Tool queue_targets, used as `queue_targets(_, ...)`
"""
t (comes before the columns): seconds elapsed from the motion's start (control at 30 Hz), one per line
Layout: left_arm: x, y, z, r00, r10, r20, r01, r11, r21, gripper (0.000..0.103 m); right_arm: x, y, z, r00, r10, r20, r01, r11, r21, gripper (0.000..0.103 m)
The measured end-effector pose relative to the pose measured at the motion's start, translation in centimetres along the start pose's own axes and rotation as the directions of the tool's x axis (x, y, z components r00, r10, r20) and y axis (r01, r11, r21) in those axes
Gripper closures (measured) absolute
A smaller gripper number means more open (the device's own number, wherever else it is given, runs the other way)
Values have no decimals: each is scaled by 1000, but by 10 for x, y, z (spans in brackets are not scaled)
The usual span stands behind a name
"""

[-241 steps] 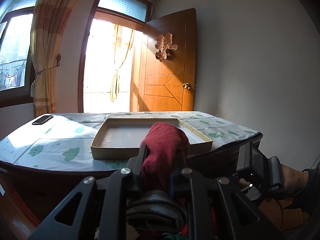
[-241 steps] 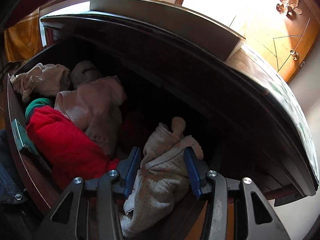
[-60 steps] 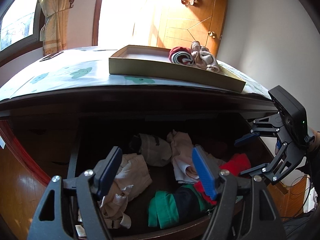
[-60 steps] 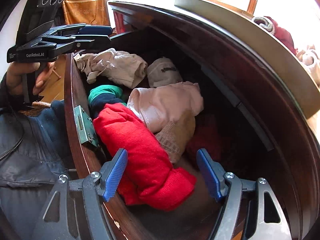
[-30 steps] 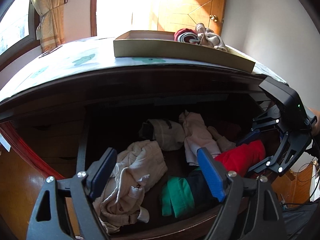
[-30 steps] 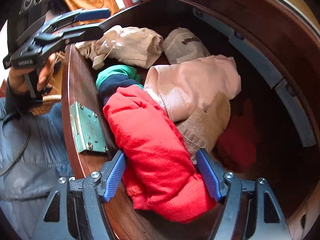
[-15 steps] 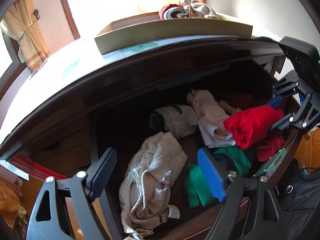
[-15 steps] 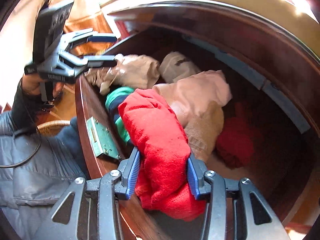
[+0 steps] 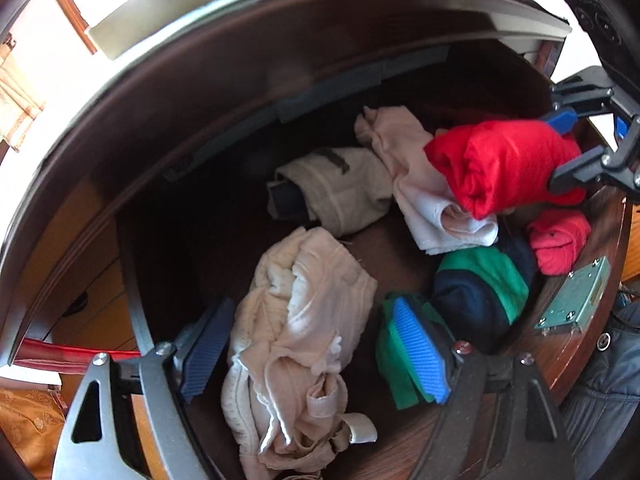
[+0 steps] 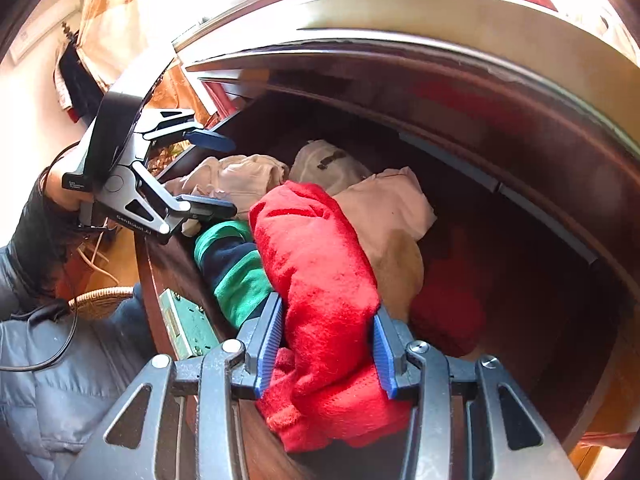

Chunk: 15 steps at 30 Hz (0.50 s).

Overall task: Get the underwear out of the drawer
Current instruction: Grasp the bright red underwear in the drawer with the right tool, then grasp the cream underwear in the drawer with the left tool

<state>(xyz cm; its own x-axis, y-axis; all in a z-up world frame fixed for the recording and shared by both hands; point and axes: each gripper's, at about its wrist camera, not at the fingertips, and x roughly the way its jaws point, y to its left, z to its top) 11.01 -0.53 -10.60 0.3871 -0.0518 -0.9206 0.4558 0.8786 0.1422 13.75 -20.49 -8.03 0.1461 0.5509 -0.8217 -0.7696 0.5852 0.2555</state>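
Observation:
The open dark wooden drawer [image 9: 600, 248] holds several rolled pieces of underwear. My right gripper [image 10: 326, 344] is shut on a red underwear roll [image 10: 316, 260], its blue pads squeezing both sides. In the left wrist view the same red roll [image 9: 496, 164] hangs raised above the other clothes in the right gripper [image 9: 560, 150]. My left gripper [image 9: 312, 344] is open and points down into the drawer. Its pads stand either side of a crumpled cream underwear piece [image 9: 296, 320], not pressing it. The right wrist view shows the left gripper [image 10: 216, 174] over that cream piece [image 10: 240, 176].
Also in the drawer lie a green and navy striped roll [image 9: 480, 288], a pink piece [image 9: 416, 184], a beige-grey piece [image 9: 340, 188] and a smaller red piece [image 9: 560, 240]. A metal lock plate [image 9: 576, 300] sits on the drawer front. The tabletop overhangs the drawer, carrying a tray [image 10: 440, 12].
My right gripper has closed on the red roll and lifted it off the pile. My left gripper has tilted down and sunk over the cream piece, still open.

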Motion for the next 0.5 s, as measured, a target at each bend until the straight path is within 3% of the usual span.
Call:
queue_targets(0.23,14,2,10,998,-13,-68,14,1000,7,22,2,-1,0,1000,10,-5,-10,1000,3,60)
queue_targets(0.37,18,10,13,996,-43,-72,40,999,-36,33,5,1,-1,1000,17,-6,-17,1000,8,60)
queue_targets(0.5,22,5,17,995,5,-101,-7,1000,-18,40,3,0,-3,1000,3,2,-3,1000,21,60)
